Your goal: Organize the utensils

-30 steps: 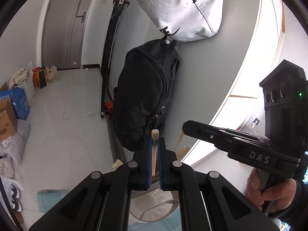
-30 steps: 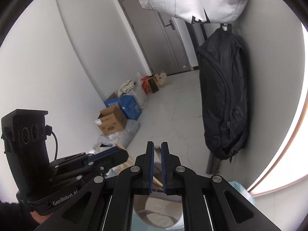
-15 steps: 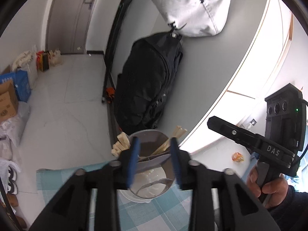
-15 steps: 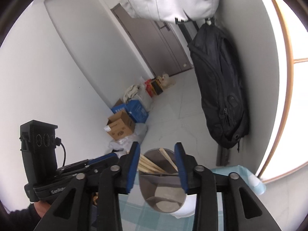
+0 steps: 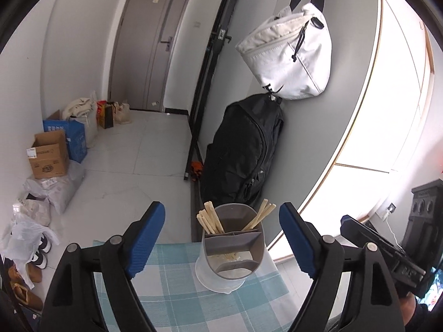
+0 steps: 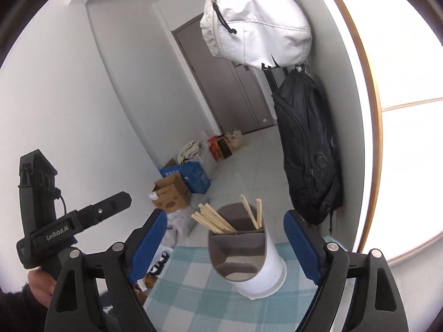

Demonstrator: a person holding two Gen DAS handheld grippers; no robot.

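Your left gripper [image 5: 221,238] and right gripper [image 6: 225,244] both have their blue fingers [image 5: 145,239] spread wide and hold nothing. Between them, the utensil holder [image 5: 231,244] stands upright on the checked tablecloth [image 5: 177,301] near the far edge of the table. One bunch of wooden chopsticks [image 5: 209,221] leans left in one rear compartment, a smaller bunch [image 5: 261,214] sits in the other, and the front compartments show no utensils.

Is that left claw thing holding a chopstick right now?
No, the left gripper is wide open and empty; the chopsticks stand in the holder.
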